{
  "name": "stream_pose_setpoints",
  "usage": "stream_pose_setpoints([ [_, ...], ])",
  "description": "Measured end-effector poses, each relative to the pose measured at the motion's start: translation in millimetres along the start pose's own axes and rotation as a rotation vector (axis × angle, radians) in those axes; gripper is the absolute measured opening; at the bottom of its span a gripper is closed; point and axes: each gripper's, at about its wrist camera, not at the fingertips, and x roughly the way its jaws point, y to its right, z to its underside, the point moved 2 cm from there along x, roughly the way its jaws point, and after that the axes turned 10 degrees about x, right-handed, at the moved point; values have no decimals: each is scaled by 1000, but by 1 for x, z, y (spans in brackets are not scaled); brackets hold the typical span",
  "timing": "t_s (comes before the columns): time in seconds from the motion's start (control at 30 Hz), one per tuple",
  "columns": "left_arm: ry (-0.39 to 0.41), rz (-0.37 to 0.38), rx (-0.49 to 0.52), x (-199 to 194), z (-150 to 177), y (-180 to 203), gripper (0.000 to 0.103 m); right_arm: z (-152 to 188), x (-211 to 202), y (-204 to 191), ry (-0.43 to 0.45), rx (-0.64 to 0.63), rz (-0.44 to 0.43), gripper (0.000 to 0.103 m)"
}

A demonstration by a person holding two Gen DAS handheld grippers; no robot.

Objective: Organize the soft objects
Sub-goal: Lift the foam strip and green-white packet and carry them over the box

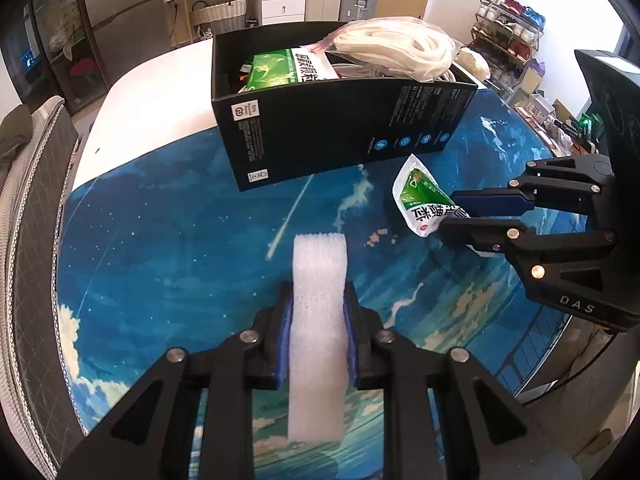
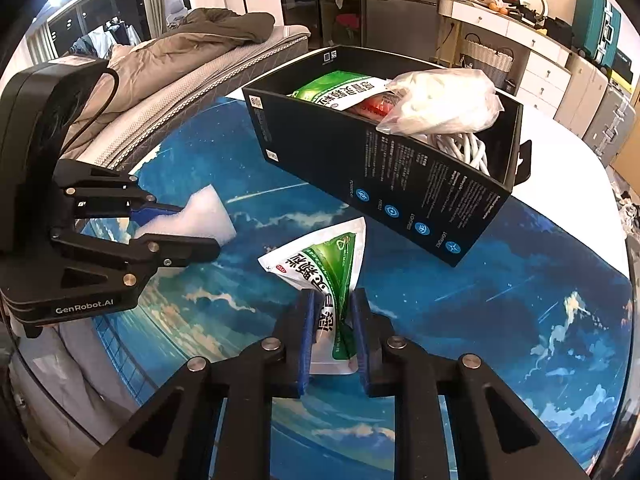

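Left wrist: your left gripper [image 1: 319, 300] clamps a white foam block [image 1: 319, 320], porous and upright, over the blue mat [image 1: 180, 240]. Black box [image 1: 340, 120] sits ahead.

Right wrist: your right gripper [image 2: 332, 312] pinches a crumpled green-white pouch [image 2: 324, 268] just beside the box, which holds a bagged white bundle [image 2: 440, 104].

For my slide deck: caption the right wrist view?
Right gripper holds green pouch; left gripper grips white foam beside black box.

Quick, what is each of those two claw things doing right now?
Left gripper: closed on a white foam block.
Right gripper: closed on a green and white sachet.
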Motion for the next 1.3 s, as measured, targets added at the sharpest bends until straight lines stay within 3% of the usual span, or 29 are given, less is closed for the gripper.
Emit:
stream_pose_setpoints([
  [0.3, 21, 6, -8, -5, 0, -3, 20, -2, -4, 4, 13, 35, -5, 15],
  [0.43, 51, -3, -1, -12, -2, -2, 20, -7, -17, 5, 59, 39, -10, 15],
  [0.63, 165, -46, 27, -35, -11, 1, 20, -15, -54, 6, 186, 62, -20, 15],
  [0.87, 312, -80, 1, -62, -16, -8, 20, -14, -87, 2, 401, 70, 15, 15],
  [1.17, 481, -173, 10, -80, -8, 4, 20, 4, -104, 1, 632, 73, 38, 15],
  [1.3, 539, -202, 4, -84, -2, 12, 20, 14, -103, 0, 692, 79, 37, 15],
])
